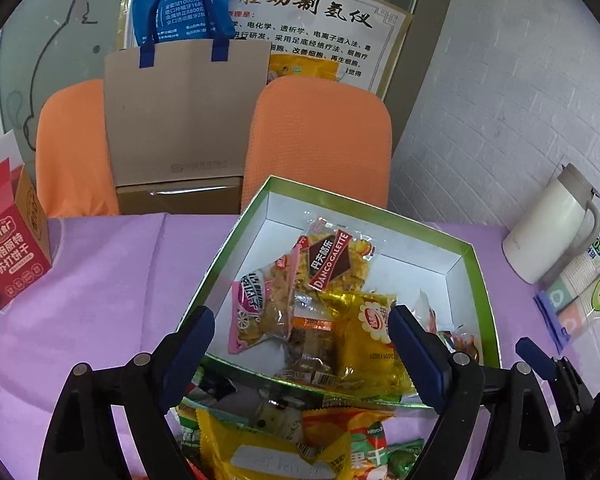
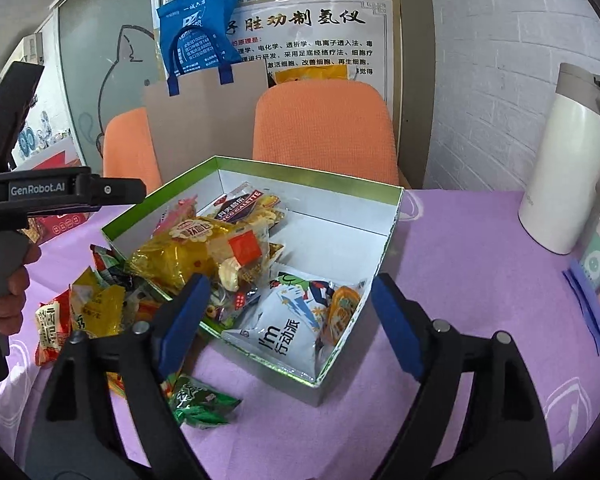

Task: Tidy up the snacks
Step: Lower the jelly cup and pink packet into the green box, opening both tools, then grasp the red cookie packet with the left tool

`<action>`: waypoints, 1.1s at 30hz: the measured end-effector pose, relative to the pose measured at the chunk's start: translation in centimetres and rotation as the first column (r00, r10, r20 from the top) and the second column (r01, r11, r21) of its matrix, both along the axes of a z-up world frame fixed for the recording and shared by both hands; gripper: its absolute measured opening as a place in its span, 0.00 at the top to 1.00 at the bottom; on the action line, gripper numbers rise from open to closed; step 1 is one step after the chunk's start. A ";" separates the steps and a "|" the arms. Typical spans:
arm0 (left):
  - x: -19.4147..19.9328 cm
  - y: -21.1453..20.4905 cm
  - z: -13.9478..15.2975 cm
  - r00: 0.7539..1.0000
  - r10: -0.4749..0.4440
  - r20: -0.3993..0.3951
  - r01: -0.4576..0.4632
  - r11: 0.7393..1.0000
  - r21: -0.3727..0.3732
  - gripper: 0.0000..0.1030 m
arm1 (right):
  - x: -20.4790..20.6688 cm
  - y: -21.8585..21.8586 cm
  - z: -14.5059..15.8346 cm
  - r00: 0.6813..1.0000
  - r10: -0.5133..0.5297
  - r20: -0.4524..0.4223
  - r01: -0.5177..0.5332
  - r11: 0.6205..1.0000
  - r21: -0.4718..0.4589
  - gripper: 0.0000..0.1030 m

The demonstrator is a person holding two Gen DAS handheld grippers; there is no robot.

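A green-rimmed white box (image 1: pixel 428 258) (image 2: pixel 340 220) stands on the purple cloth with several snack packets in it: a Danco Galette pack (image 1: pixel 332 260), a yellow pack (image 1: pixel 370 336) (image 2: pixel 180 250) and a white pack (image 2: pixel 278 330). More loose packets (image 1: pixel 268 436) (image 2: pixel 96 312) lie in front of the box, with a green one (image 2: pixel 202 402) nearest. My left gripper (image 1: pixel 300 340) hangs open over the box's near edge, holding nothing. My right gripper (image 2: pixel 288 312) is open above the white pack at the box's near corner. The left gripper's body (image 2: pixel 40 196) shows at the left, held by a hand.
A red cracker carton (image 1: pixel 8 248) stands at the table's left. A white thermos jug (image 1: pixel 552 224) (image 2: pixel 568 160) and a tissue pack (image 1: pixel 572 304) sit at the right. Two orange chairs (image 1: pixel 320 140) (image 2: pixel 324 128) and a brown paper bag (image 1: pixel 180 112) stand behind the table.
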State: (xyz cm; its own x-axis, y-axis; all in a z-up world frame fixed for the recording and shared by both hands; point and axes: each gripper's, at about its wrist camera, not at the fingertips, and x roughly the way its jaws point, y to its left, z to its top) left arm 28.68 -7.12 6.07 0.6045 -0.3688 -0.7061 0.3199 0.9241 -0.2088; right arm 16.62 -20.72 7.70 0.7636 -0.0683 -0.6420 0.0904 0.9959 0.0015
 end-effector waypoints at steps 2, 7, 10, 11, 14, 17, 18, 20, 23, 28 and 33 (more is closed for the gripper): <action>-0.8 0.2 0.3 1.000 -0.003 0.007 0.003 1.000 0.005 0.12 | -0.4 0.1 0.0 1.000 0.000 -0.021 0.001 1.000 0.029 0.19; -3.9 0.7 1.7 0.999 -0.010 0.053 0.009 0.999 0.031 0.12 | -2.1 1.1 1.1 1.000 -0.006 -0.024 0.007 0.998 0.062 0.19; -6.0 1.2 2.7 0.996 -0.001 0.088 -0.003 0.999 0.047 0.12 | -3.7 2.0 2.6 1.000 -0.003 0.006 0.003 0.998 0.059 0.11; -6.9 1.4 3.0 0.995 0.002 0.097 -0.007 0.999 0.052 0.12 | -4.3 2.4 3.1 1.000 -0.003 0.019 0.002 0.998 0.057 0.09; -9.1 2.1 3.5 0.995 -0.002 0.098 -0.004 0.998 0.057 0.12 | -6.1 3.4 4.3 0.999 0.013 0.042 -0.015 0.998 0.067 0.09; -10.9 3.0 3.7 0.996 -0.005 0.089 -0.001 0.998 0.063 0.12 | -7.7 4.3 4.9 0.998 0.023 0.055 -0.027 0.997 0.075 0.08; -11.6 3.3 3.7 0.996 -0.004 0.089 -0.002 0.998 0.067 0.12 | -8.2 4.6 5.0 0.998 0.026 0.059 -0.030 0.997 0.073 0.08; -12.7 4.0 3.6 0.995 -0.002 0.097 -0.005 0.997 0.074 0.12 | -9.1 5.2 5.0 0.998 0.030 0.060 -0.035 0.997 0.076 0.07; -14.3 5.3 3.2 0.995 0.003 0.099 -0.010 0.997 0.074 0.12 | -10.1 5.8 4.5 0.999 0.032 0.041 -0.035 0.995 0.096 0.06; -16.2 8.8 1.6 0.998 0.032 0.061 -0.032 0.999 0.011 0.12 | -11.0 6.6 2.8 0.999 0.024 -0.028 -0.020 0.991 0.136 0.06; -17.0 12.4 -1.6 0.996 0.084 -0.026 -0.086 0.995 -0.059 0.12 | -11.4 7.9 0.2 0.994 0.052 -0.093 -0.037 0.988 0.152 0.06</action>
